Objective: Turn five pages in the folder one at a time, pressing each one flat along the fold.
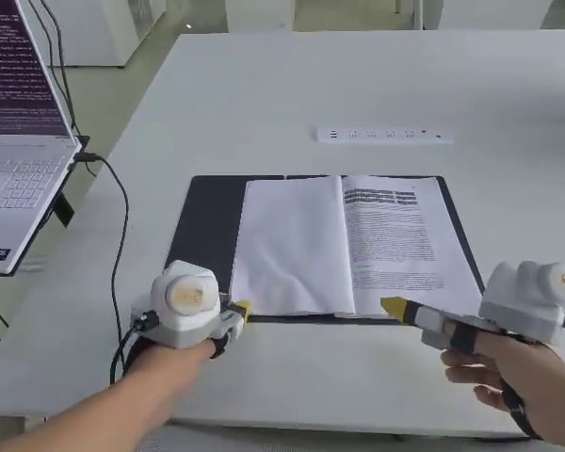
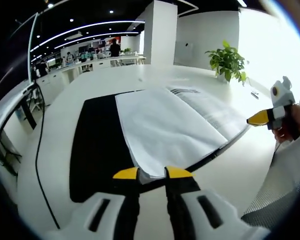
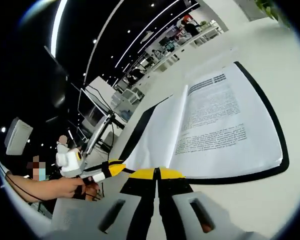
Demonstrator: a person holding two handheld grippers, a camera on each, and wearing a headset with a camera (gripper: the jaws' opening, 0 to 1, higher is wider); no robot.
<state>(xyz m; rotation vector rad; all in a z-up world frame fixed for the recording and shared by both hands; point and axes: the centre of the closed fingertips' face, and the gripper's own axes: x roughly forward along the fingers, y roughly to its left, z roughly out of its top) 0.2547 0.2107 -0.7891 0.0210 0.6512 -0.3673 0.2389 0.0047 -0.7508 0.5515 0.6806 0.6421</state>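
Head view: above the near edge of the table point(image 1: 358, 75), facing forward and down, mid range. The folder point(image 1: 207, 226) sits centred, the laptop point(image 1: 19, 179) at 9 o'clock, the power strip point(image 1: 384, 135) at 12 o'clock.
Left gripper view: low over the table, close at the folder's near-left corner, facing across the open pages. Left gripper point(image 2: 152, 173) at 6 o'clock.
Right gripper view: low, close at the folder's near edge, rolled, facing along the fold. Right gripper point(image 3: 157, 173) at 6 o'clock.
Shared: all three take in the open folder. Each gripper view catches the other gripper, at 3 and 8 o'clock.
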